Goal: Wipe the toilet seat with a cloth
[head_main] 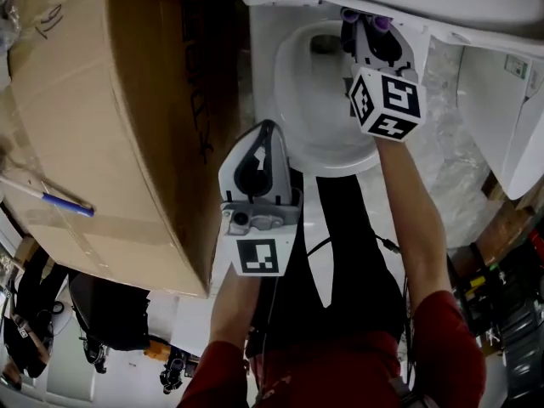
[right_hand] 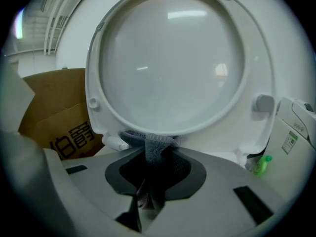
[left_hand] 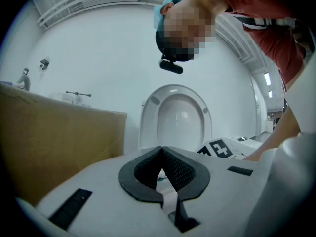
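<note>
The white toilet (head_main: pixel 293 83) has its seat and lid (right_hand: pixel 168 63) raised upright; the left gripper view also shows the raised seat (left_hand: pixel 173 115) straight ahead. My right gripper (head_main: pixel 365 22) reaches over the bowl toward the hinge end, shut on a grey-purple cloth (right_hand: pixel 157 147). The cloth (head_main: pixel 376 22) sits bunched at the jaw tips, against the lower edge of the raised seat. My left gripper (head_main: pixel 266 127) hangs just in front of the bowl's near rim, shut with nothing between its pads (left_hand: pixel 173 169). The right gripper's marker cube (left_hand: pixel 217 148) is visible from the left gripper.
A large cardboard box (head_main: pixel 110 117) stands close along the toilet's left side, with a blue pen (head_main: pixel 51 198) on top. A white unit (head_main: pixel 501 117) stands to the right of the toilet, and a small green item (right_hand: pixel 261 163) lies by the seat hinge.
</note>
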`<state>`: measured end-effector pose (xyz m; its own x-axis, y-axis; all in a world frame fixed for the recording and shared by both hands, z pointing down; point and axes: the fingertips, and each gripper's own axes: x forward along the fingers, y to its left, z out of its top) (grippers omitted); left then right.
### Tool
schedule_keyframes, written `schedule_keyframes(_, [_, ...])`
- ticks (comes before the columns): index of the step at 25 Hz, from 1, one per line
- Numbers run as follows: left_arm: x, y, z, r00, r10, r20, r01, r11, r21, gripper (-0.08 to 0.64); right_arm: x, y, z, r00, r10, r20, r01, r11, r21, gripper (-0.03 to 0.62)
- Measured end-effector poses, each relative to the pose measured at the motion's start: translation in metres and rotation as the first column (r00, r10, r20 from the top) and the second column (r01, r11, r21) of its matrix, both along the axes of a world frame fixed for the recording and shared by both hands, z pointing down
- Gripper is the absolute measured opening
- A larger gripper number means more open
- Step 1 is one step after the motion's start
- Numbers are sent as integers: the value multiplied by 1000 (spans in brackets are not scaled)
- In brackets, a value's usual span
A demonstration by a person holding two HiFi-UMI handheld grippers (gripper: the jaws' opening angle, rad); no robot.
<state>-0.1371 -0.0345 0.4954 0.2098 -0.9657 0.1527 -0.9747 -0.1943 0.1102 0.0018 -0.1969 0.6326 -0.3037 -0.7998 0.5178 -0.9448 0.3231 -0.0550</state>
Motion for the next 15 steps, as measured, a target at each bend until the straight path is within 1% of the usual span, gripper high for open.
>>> schedule_keyframes(4, [-21, 10, -3, 1000, -31, -1, 31, 999, -9, 14, -48, -2, 7, 999, -43, 12, 44, 998, -43, 57])
schedule_keyframes(7, [-35, 17, -3, 998, -57, -4, 57, 998, -17, 14, -60, -2, 5, 1000, -12, 11, 13, 998, -67, 57])
schedule_keyframes(9, [-42, 20, -3, 997, -71, -8, 70, 997, -21, 14, -64, -2, 2, 1000, -10, 8, 10, 997, -77, 57])
schedule_keyframes(12, [-49, 22, -6, 996, -84, -15, 84, 996, -15, 14, -79, 0, -5, 999, -51, -7, 50, 996, -76, 57])
schedule_keyframes(15, [-50, 22, -15, 997, -81, -16, 81, 997, -5, 14, -103, 2, -14, 992, -124, 6, 124, 990, -66, 57])
